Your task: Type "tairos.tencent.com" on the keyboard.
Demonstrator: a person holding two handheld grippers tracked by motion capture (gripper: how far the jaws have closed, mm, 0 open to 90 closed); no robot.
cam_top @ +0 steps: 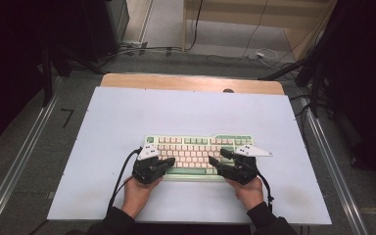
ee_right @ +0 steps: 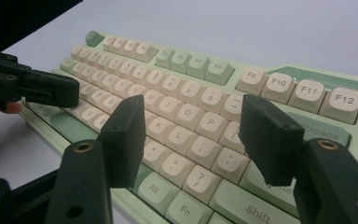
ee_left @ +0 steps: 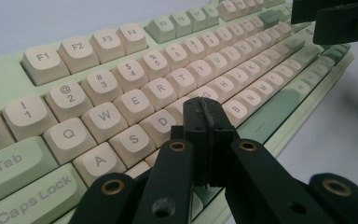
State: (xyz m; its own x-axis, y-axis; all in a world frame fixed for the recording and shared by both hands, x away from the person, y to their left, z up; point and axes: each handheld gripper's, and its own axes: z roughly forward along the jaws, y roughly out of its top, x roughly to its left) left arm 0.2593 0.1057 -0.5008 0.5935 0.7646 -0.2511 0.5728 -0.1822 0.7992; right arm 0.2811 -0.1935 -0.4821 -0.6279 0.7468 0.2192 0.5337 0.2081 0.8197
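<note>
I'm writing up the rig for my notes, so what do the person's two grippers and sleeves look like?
Both the left gripper and the right gripper are black, with two flat-faced jaws on link arms joined by brass-ringed pivots. Each carries a grey three-cornered plate with dark dots on top and trails a black cable. The person wears dark sleeves.

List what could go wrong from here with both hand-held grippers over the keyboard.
1. The left hand-held gripper, jaws shut, is broad beside the keys: aimed near F and G, it may press both.
2. The right hand-held gripper stands open over the keyboard; lowered, its two pads may hit separate keys.
3. A hard push may slide the keyboard on the smooth table.
</note>
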